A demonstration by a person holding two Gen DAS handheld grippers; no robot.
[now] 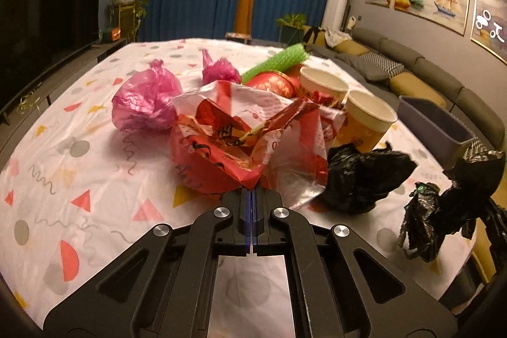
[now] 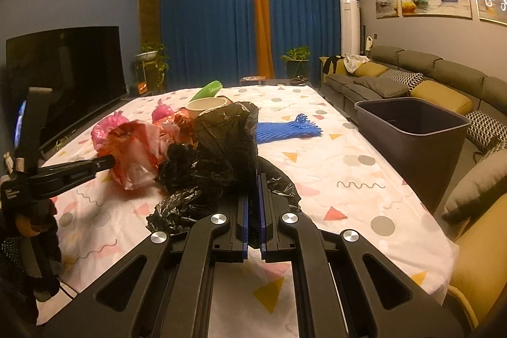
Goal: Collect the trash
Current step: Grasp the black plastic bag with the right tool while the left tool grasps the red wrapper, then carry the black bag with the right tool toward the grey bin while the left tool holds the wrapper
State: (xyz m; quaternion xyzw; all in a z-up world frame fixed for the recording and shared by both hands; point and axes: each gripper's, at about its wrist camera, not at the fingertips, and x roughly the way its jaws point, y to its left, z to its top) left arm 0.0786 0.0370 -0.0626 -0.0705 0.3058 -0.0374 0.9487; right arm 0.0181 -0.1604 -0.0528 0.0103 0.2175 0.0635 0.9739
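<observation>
Beyond right gripper [image 2: 253,179], blue netting [image 2: 288,128], bin [image 2: 412,129], unseen from left view.

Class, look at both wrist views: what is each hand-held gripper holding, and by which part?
The left hand-held gripper pinches the red-and-clear plastic bag by its near lower edge. The right hand-held gripper clamps a fold of the black trash bag.

L gripper [image 1: 252,195] jaws pinched on red wrapper [image 1: 234,141]; black bag [image 1: 364,176] beside.
</observation>
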